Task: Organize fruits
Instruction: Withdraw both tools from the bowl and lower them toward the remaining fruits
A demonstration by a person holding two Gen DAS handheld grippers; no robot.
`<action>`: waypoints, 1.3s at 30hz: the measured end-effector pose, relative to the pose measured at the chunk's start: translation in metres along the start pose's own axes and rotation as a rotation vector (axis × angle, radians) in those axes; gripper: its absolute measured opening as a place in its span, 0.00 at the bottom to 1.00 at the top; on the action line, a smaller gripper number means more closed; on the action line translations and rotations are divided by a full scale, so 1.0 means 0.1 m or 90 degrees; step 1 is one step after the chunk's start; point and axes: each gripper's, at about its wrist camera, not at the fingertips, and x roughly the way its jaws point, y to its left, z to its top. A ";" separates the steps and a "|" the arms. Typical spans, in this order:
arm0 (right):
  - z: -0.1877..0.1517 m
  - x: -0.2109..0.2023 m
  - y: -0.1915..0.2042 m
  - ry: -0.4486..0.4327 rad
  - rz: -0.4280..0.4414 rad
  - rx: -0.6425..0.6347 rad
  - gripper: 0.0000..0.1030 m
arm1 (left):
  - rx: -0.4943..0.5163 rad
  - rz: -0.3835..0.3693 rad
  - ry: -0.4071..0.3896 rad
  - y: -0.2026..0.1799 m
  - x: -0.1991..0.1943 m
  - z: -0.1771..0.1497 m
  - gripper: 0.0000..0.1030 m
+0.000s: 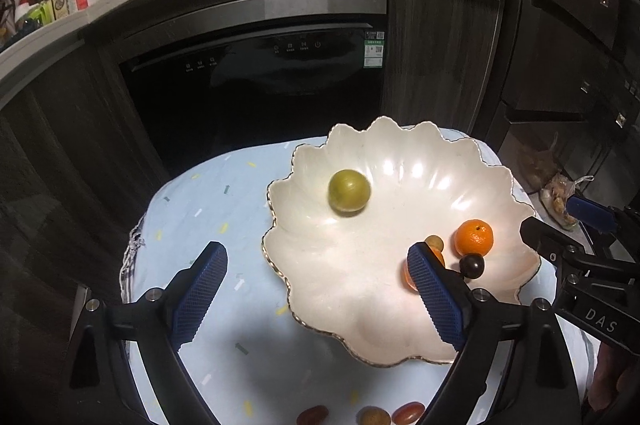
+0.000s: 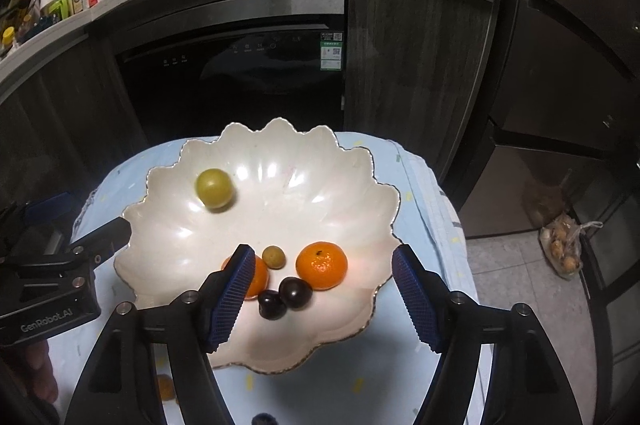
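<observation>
Green fruit [image 1: 349,190] loose in your white bowl [image 1: 400,305], both your left gripper [image 1: 320,295] and right gripper [image 2: 326,295] wide open, empty.

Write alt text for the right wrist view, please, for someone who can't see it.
A white scalloped bowl on a blue cloth holds a green fruit, two oranges, a small tan fruit and two dark fruits. The open right gripper hovers over them.
</observation>
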 end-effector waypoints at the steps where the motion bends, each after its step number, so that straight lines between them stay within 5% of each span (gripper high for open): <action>1: 0.00 -0.02 0.00 -0.002 0.000 0.000 0.70 | 0.000 0.000 -0.003 0.00 -0.03 0.00 0.90; 39: -0.45 -0.56 0.10 -0.030 0.024 -0.024 0.70 | -0.002 -0.011 -0.029 -0.04 -0.69 -0.49 0.85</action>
